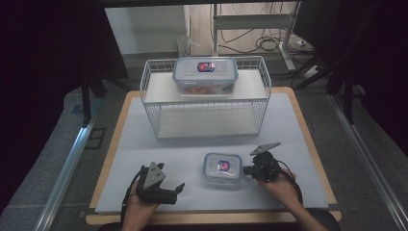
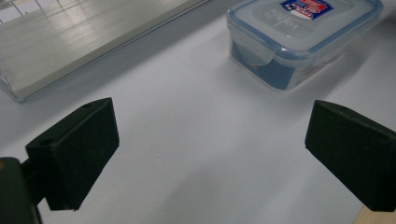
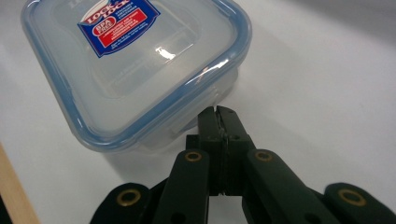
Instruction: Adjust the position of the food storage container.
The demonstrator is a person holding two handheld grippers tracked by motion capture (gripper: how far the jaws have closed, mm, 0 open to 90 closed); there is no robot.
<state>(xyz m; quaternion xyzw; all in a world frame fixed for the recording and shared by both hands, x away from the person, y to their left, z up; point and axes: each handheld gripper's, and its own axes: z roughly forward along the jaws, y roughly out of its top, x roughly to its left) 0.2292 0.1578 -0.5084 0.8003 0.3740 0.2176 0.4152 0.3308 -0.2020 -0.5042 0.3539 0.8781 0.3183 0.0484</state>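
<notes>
A small clear container (image 1: 222, 167) with a blue-rimmed lid and a red-and-blue label sits on the white mat, front centre. My right gripper (image 1: 246, 169) is just to its right, jaws shut. In the right gripper view the closed tips (image 3: 218, 114) rest against the small container (image 3: 135, 70) just under its lid rim; I cannot tell whether they pinch a latch flap. My left gripper (image 1: 175, 191) lies low on the mat at the front left, open with nothing between its jaws. From the left gripper view (image 2: 210, 154) the small container (image 2: 303, 32) stands ahead to the right.
A white wire basket (image 1: 153, 113) stands at the back of the mat with a board inside. A larger clear lidded container (image 1: 205, 74) rests on that board. The mat (image 1: 288, 139) covers a wooden table; the basket's board (image 2: 70, 42) lies ahead of the left gripper.
</notes>
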